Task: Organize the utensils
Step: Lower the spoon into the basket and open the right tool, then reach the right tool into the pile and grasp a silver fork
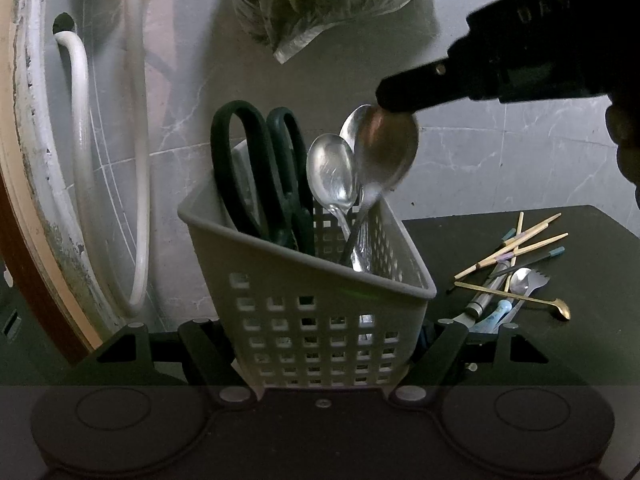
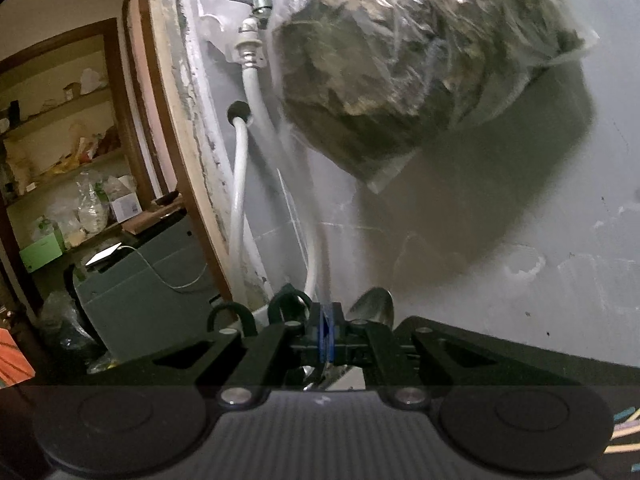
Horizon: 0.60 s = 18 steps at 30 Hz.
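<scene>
1. The left gripper (image 1: 322, 344) has its jaws clamped on the sides of the grey basket (image 1: 320, 320), which is tilted – its base is hidden behind the gripper body.
2. The right gripper (image 1: 394, 100) is closed on the bowl of a spoon (image 1: 386, 152), whose handle reaches into the basket; in its own view the spoon is mostly hidden.
3. Scissors (image 1: 260, 176) and two more spoons (image 1: 332, 172) stand inside.
4. Loose utensils (image 1: 516, 276) lie on the dark tabletop (image 1: 592, 272) – tangled, hard to separate.
</scene>
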Tool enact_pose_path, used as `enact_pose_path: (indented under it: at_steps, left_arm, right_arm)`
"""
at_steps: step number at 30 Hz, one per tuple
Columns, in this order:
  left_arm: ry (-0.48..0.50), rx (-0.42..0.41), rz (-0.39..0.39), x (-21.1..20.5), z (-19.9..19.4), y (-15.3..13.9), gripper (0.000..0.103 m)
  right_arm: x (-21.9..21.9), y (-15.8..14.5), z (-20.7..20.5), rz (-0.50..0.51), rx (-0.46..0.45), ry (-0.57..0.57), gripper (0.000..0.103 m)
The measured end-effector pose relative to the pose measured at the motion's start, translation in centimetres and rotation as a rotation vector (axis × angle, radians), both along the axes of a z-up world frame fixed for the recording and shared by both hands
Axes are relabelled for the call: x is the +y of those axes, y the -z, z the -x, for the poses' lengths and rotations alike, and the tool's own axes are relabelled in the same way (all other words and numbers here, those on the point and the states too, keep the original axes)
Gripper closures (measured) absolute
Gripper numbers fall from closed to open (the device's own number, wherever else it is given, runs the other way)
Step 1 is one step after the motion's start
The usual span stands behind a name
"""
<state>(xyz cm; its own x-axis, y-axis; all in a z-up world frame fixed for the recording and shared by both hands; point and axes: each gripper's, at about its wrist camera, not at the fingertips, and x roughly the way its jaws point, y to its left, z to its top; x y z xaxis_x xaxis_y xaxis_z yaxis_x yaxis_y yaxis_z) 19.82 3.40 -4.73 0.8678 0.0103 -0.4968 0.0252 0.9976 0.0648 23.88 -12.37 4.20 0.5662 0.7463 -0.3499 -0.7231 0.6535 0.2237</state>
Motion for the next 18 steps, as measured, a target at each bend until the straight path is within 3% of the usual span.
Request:
enact_pose_path:
  at_steps: [13,14,16,18]
  left_arm:
    - [-0.001,0.008,-0.007,0.0,-0.1,0.1,0.026]
    - [-0.001,0.008,-0.008,0.0,-0.1,0.1,0.026]
    - [-0.002,0.008,-0.008,0.0,-0.1,0.1,0.026]
    - [-0.001,0.008,-0.008,0.0,-0.1,0.1,0.026]
  right_arm:
    - [-2.0,0.9,-0.2,-0.025,0.043,0.072,0.096]
    - [-2.3,0.9,-0.1,-0.028,0.044,0.082,0.094]
    - [-3.1,0.8,0.1,-0.033,0.047,0.104,0.074]
    - [-3.9,0.8,0.4,-0.035,0.049,0.13,0.062]
